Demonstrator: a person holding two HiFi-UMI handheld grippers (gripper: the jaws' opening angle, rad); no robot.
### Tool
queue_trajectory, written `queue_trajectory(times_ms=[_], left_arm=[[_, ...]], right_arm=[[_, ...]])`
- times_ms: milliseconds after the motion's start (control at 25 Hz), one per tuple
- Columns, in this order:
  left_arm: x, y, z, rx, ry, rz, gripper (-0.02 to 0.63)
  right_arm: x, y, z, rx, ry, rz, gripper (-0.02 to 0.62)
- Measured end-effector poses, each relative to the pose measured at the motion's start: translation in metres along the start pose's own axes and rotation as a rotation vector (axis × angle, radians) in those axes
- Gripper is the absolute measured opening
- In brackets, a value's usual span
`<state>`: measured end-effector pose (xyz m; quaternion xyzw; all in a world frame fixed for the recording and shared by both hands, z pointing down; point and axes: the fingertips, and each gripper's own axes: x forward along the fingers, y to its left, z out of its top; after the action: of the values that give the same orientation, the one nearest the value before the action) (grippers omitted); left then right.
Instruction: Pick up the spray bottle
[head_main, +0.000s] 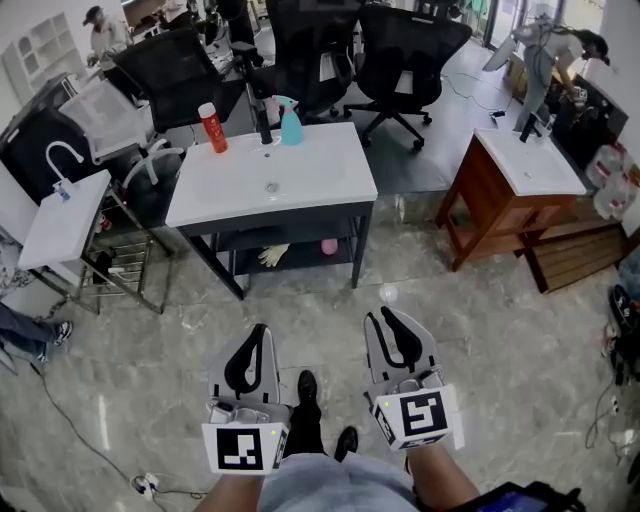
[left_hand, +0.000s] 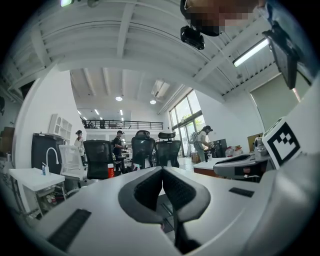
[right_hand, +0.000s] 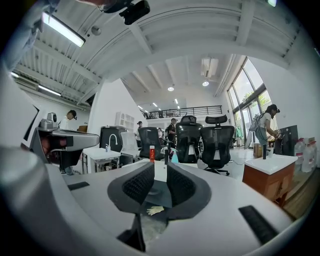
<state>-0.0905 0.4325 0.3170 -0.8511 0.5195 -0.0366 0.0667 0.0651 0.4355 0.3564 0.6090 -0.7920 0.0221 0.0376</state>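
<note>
Starting at the far left there's a small white sink (head_main: 60, 225), which has nothing to do with the job.

Next over is the left gripper (head_main: 262, 328), held low above the floor and pointing level. Its own view shows the left gripper (left_hand: 162, 169) with both pads pressed together at the tip and nothing between them, so it's fully closed and empty.

Further along, across the floor, stands the white sink counter (head_main: 300, 185). Along its back edge, from left to right, sit a red can (head_main: 212, 127), a black faucet (head_main: 264, 120) and then the spray bottle (head_main: 291, 122). The bottle is teal, stands upright with its long axis vertical, and is just beside the faucet on the faucet's right.

The right gripper (head_main: 381, 313) is also low and level. In its own view the jaws of the right gripper (right_hand: 160, 166) stand a little apart (a narrow gap, nowhere near wide) and there's nothing in it but air. The spray bottle (right_hand: 174, 157) shows up tiny, just right of that gap, beyond the red can (right_hand: 151, 153).

What matters here is that the bottle is straight ahead and well apart from both grippers, roughly between their 2 lines. It sits a bit nearer the left one's column in the head view. Neither gripper is really close, but I'd guess the right one goes for it since it's the 1 that's parted. It'd need a wider gap and a sideways approach to the upright body.

Far right is a wooden vanity (head_main: 480, 200), also irrelevant.
</note>
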Motion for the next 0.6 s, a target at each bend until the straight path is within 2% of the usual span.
queue_trajectory(times_ms=[280,600], left_arm=[[0.075,0.053,-0.009,-0.017,-0.005,0.004,0.018],[0.141,0.12,0.003,-0.001,-0.034,0.033,0.018]], right_arm=[[0.09,-0.016,0.007,-0.012,0.009,-0.017,0.094],[0.174,-0.043,0.045,-0.041,-0.018,-0.074,0.092]])
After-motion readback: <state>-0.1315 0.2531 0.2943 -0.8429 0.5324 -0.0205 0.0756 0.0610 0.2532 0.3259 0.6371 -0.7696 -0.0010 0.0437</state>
